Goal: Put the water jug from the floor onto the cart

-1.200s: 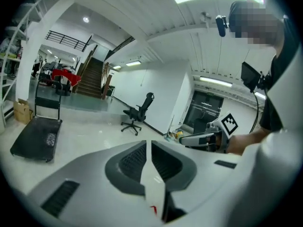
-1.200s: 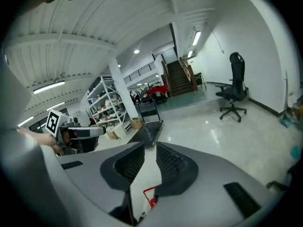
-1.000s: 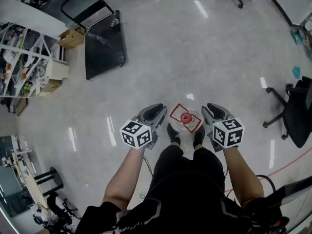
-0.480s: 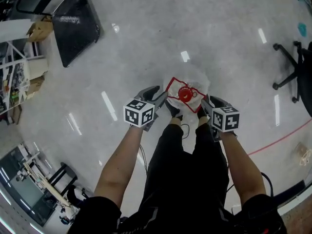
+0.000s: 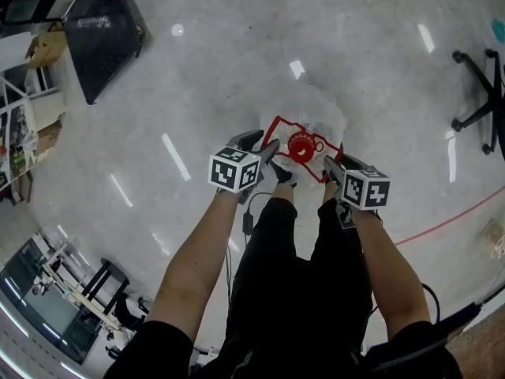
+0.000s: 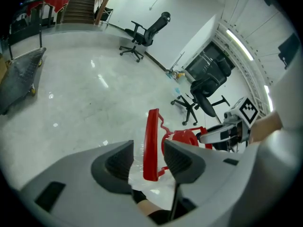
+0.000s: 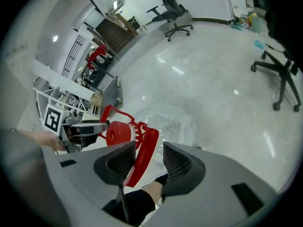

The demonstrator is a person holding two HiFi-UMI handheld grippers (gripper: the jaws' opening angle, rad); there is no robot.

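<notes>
Red handle bars (image 6: 150, 141) of water jug (image 5: 319, 113) inside just-opened jaws of left hand-held gripper (image 6: 148, 159), right hand-held gripper (image 7: 145, 159); clamp both, lift level.

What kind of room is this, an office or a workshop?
Probably an open lab or workshop hall with office space: wheeled office chairs stand on a wide polished floor, a flat cart is parked at one side, and cluttered shelving lines the edge.
</notes>
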